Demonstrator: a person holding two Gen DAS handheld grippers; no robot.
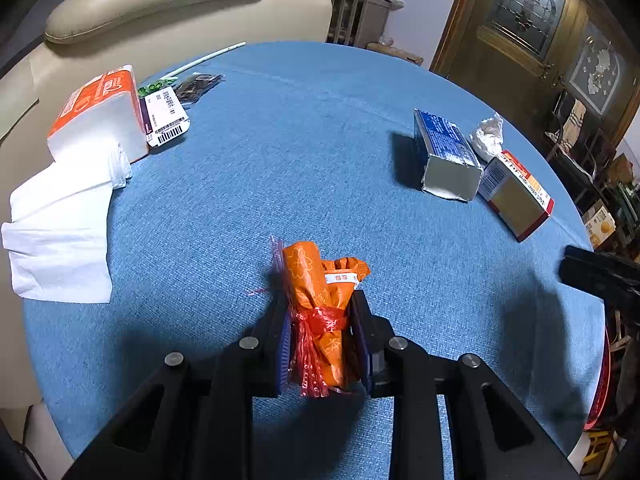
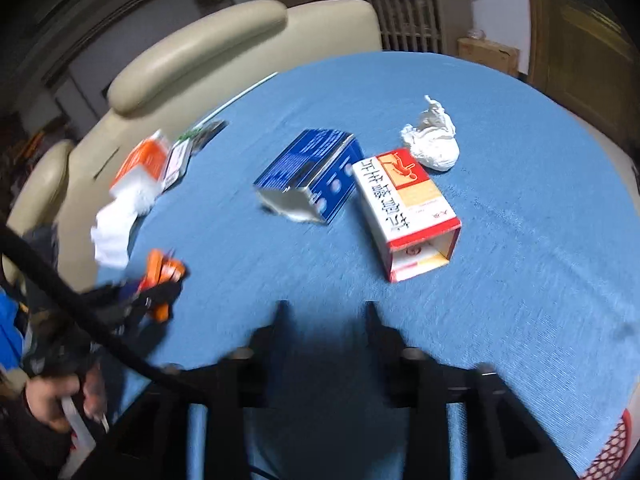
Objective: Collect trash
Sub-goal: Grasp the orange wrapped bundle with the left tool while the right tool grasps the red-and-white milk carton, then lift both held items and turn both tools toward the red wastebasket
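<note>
My left gripper [image 1: 322, 308] is shut on an orange wrapper bundle [image 1: 320, 292] with a red strip tied round it, just above the blue tablecloth [image 1: 280, 140]. The same bundle [image 2: 162, 270] shows at the left of the right wrist view, in the left gripper [image 2: 158, 292]. My right gripper [image 2: 325, 308] stands open over bare cloth, nothing between its fingers. Ahead of it lie a red and white carton [image 2: 408, 208], a blue carton [image 2: 316, 172] and a crumpled white tissue ball [image 2: 434, 144]. In the left wrist view these are the blue carton [image 1: 446, 152], the red and white carton [image 1: 516, 194] and the tissue ball [image 1: 488, 136].
An orange tissue pack [image 1: 100, 116] with a pulled-out white tissue [image 1: 60, 232] lies at the table's left edge, beside labelled packets [image 1: 166, 118] and a white straw [image 1: 208, 58]. A beige armchair [image 1: 160, 4] stands behind. A hand [image 2: 52, 400] holds the left gripper. A red mesh basket [image 2: 616, 444] sits low right.
</note>
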